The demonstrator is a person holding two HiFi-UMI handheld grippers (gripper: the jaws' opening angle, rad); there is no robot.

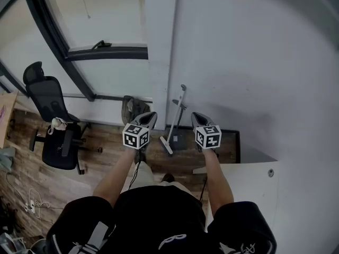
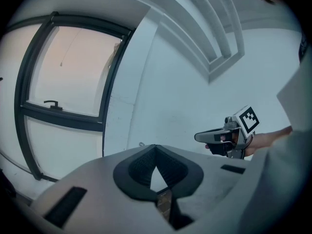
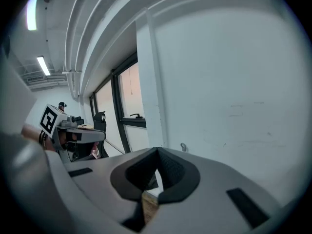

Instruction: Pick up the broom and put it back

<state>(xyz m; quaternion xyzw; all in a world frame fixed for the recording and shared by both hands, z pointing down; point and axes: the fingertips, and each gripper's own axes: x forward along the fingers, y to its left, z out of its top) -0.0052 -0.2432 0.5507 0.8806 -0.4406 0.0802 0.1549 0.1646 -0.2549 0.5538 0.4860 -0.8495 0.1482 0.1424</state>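
Room interior, head view: white wall (image 1: 254, 62) from 12 to 3 o'clock, dark-framed window (image 1: 100, 20) at 11 o'clock, black office chair (image 1: 55, 136) on wood-plank floor (image 1: 100, 137) at 9 o'clock; right gripper view: lit ceiling strip light (image 3: 43, 65) at 10 o'clock.

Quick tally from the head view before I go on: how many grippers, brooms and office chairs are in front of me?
grippers: 2 (left gripper, right gripper)
broom: 1
office chair: 1
Total: 4
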